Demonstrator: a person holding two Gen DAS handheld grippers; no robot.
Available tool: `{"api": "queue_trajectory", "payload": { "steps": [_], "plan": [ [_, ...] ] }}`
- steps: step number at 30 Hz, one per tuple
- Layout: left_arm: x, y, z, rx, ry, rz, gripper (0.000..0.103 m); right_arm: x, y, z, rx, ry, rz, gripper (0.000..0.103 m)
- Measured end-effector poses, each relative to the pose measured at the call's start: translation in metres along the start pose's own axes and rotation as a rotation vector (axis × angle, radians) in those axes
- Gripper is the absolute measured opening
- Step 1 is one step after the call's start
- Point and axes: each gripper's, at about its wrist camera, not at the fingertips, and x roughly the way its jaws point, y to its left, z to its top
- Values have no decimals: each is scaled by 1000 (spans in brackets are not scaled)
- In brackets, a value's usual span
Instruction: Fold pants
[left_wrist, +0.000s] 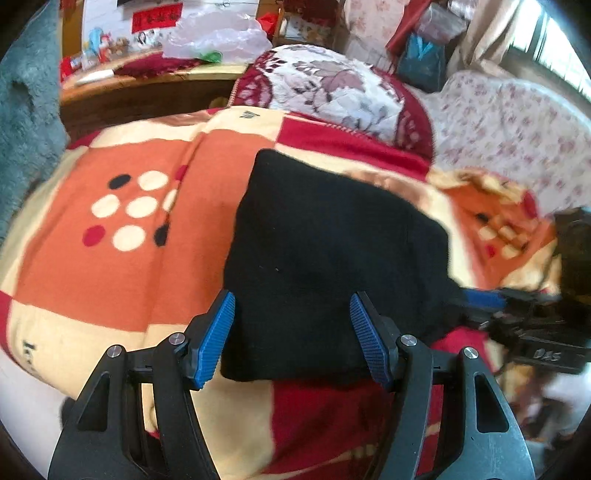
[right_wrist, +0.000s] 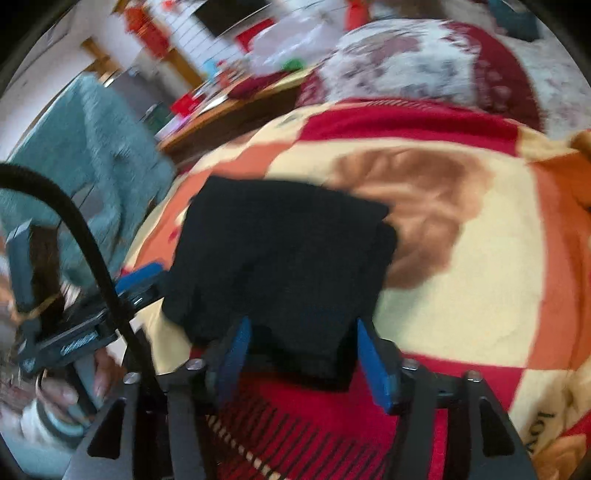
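Folded black pants (left_wrist: 332, 240) lie as a thick rectangle on a checked orange, cream and red blanket (left_wrist: 110, 258). My left gripper (left_wrist: 291, 328) stands open over the near left part of the pants. Its left pad sits at the fabric's left edge, its right pad is above the cloth, and neither presses. In the right wrist view the near right corner of the pants (right_wrist: 280, 251) fills the gap between the blue pads of my right gripper (right_wrist: 304, 354), which looks shut on it. That view is blurred. Each gripper shows in the other's view: right gripper (left_wrist: 480, 301), left gripper (right_wrist: 144, 275).
A rolled floral quilt (left_wrist: 332, 85) lies behind the pants, with pink flowered bedding (left_wrist: 517, 122) to its right. A wooden desk (left_wrist: 147, 88) with bags and clutter stands at the back left. A teal fluffy cloth (left_wrist: 26, 110) hangs at the left. A black cable (right_wrist: 85, 236) arcs beside my right gripper.
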Motion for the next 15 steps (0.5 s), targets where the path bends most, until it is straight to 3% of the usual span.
{"api": "queue_trajectory", "payload": {
  "steps": [2,4,9,13,15],
  "plan": [
    [0,-1,0,6,-4,1,64,-2,2,-1,-22,-3,-3,25],
    [1,0,-1,-4,-8,-3,64,-7,-1,-2,-17,-15,1,23],
    [5,-4,-8,14,-33,15,67,6,-1,-15,-62,33,-77,22],
    [3,-2,-6,14,-25,4,67,3,-10,-16,-7,21,-55,23],
    [0,3,-2,-8,-21,-21,67,-3,-11,-13,-2,18,-67,29]
  ]
}}
